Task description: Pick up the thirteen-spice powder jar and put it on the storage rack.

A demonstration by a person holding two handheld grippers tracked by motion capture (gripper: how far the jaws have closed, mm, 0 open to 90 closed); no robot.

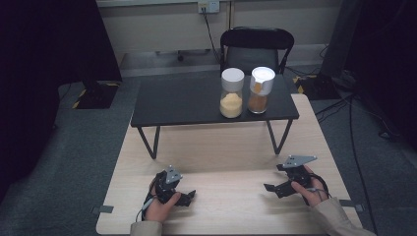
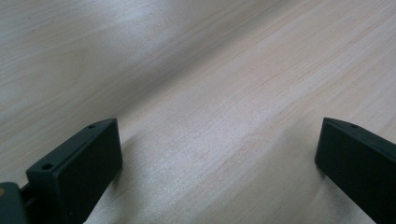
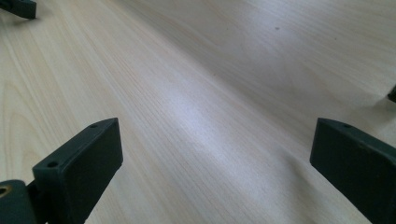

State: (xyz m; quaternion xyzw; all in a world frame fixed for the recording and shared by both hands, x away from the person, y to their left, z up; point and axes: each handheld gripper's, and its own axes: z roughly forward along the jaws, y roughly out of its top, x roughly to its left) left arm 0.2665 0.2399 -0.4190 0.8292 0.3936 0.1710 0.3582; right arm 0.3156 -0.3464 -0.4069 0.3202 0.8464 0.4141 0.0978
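Beyond, a pale wooden table (image 1: 221, 147) carries a black shelf (image 1: 196, 105).

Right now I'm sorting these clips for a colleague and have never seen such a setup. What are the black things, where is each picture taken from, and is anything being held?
There is no robot here. A person sits at a pale wooden table and holds a hand tool in each hand: the left gripper and the right gripper, each with two black jaws.

The high view looks down from above the person's side. The other two pictures come from cameras riding on the grippers, looking along their jaws at bare wood. In both, the jaws stand wide apart with nothing between them, so nothing is held.

Farther off, a small black table stands on the wooden one. On it are two white-lidded jars side by side: a yellow-filled jar and an orange-brown-filled jar. Behind is a black chair.
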